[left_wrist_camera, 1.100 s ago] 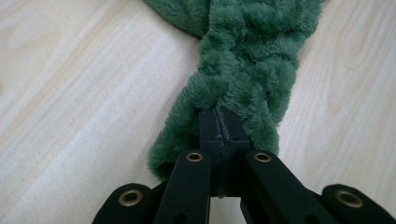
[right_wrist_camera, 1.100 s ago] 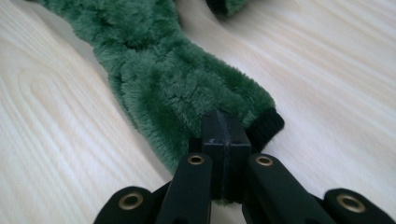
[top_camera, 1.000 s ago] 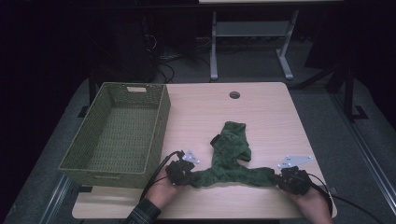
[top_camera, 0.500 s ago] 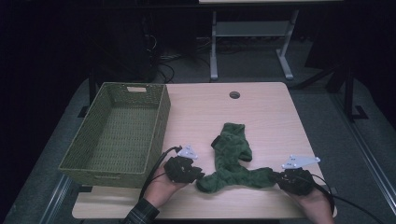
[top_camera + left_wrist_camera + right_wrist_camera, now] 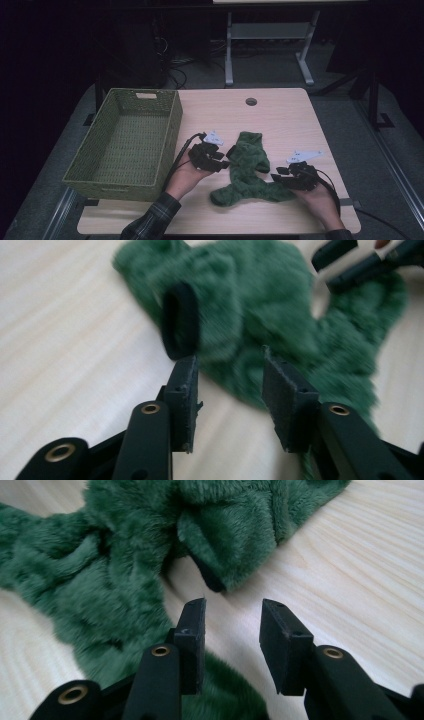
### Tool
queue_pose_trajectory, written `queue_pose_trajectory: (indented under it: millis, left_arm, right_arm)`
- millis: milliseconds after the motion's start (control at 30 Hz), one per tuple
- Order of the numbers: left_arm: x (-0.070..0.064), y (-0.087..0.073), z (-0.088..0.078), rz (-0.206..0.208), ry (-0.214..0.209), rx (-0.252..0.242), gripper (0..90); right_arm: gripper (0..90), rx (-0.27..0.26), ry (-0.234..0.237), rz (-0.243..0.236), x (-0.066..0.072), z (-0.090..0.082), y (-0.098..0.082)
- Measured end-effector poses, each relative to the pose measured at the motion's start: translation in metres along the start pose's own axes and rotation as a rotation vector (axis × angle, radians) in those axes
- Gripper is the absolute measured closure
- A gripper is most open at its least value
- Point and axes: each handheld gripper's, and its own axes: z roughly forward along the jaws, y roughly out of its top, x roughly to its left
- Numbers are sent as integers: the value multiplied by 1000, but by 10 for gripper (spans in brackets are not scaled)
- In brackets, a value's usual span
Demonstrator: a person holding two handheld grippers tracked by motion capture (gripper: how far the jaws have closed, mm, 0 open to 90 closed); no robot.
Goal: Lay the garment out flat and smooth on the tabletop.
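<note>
Both hand-held grippers have just let go of the green garment (image 5: 247, 172). A second ago each pinched one end near the front edge of the tabletop (image 5: 280, 120); now the left hand-held gripper (image 5: 221, 161) has pulled off to the garment's left side and the right hand-held gripper (image 5: 278, 176) sits just beside its right leg. Jaws on both have just been opening: spread, nothing between the pads in either gripper view.

Judgement: the lay-out or smoothing step looks finished and the cloth is released, likely ahead of a fresh grasp for a fold or a move to the basket (image 5: 82, 172).

The garment lies flat in mid-front of the tabletop, well apart from the basket. It is plush, fleecy, floppy, roughly Y-shaped, with a black ribbed cuff (image 5: 180, 320). The basket is woven, green, rectangular. The tabletop is pale wood grain, smooth.
</note>
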Motion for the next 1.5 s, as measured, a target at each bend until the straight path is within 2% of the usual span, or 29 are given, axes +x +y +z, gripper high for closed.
queue_pose_trajectory:
  millis: [133, 233, 267, 333, 367, 400, 433, 467, 600, 733, 900, 1000, 1067, 1100, 1200, 1300, 1333, 1367, 1433, 1467, 1500]
  left_arm:
    - [11, 11, 12, -2, -11, 8, 565]
    - [15, 16, 23, 6, -14, 15, 566]
    - [16, 17, 27, -4, -16, 12, 566]
    - [18, 19, 33, 10, -23, 32, 576]
    - [18, 19, 35, 13, -27, 37, 637]
    - [18, 19, 38, 12, -23, 37, 637]
    - [18, 19, 39, 13, -20, 34, 714]
    - [18, 18, 40, 14, -21, 34, 763]
    - [17, 17, 40, -3, -25, 38, 820]
    - [17, 18, 34, 9, -28, 28, 826]
    - [16, 18, 29, -7, -32, -1, 826]
    - [15, 19, 28, -14, -36, -13, 827]
    - [15, 19, 25, 4, -36, -7, 827]
    - [15, 20, 24, 0, -38, -13, 828]
    - [14, 20, 20, -13, -39, -35, 830]
    - [14, 21, 14, -12, -39, -49, 832]
    - [14, 21, 12, -11, -39, -55, 834]
    - [14, 22, 10, -3, -38, -50, 835]
    - [13, 22, 5, -12, -39, -65, 835]
    - [13, 22, 3, -11, -39, -72, 837]
    - [12, 22, 1, -9, -38, -74, 837]
  right_arm:
    - [590, 2, 2, 1, -1, 5, 2]
    - [577, 8, 4, 8, 0, 8, 2]
    - [573, 11, 4, 9, 1, 9, 2]
    - [572, 11, 7, 10, 1, 10, 2]
    - [569, 11, 11, 19, 1, 11, 2]
    - [569, 11, 11, 19, 1, 11, 2]
    - [569, 10, 10, 22, 2, 12, 1]
    - [566, 12, 9, 23, 2, 12, 1]
    - [566, 4, 8, 30, 1, 13, 1]
    - [566, -5, 17, 45, 1, 15, 3]
    - [582, 6, 25, 43, 3, 20, 7]
    - [678, 12, 11, 47, 3, 25, 8]
    - [765, 5, 1, 48, 0, 25, 9]
    - [793, -2, -2, 46, -1, 24, 10]
    - [822, -28, -38, 32, -7, 16, 13]
    - [828, -45, -46, 36, -10, 9, 16]
    - [833, -68, -75, 25, -13, 0, 21]
    - [834, -78, -77, 33, -15, -6, 23]
    - [835, -94, -84, 31, -16, -12, 26]
    - [839, -124, -93, 23, -17, -23, 32]
    - [839, -132, -100, 17, -17, -29, 34]
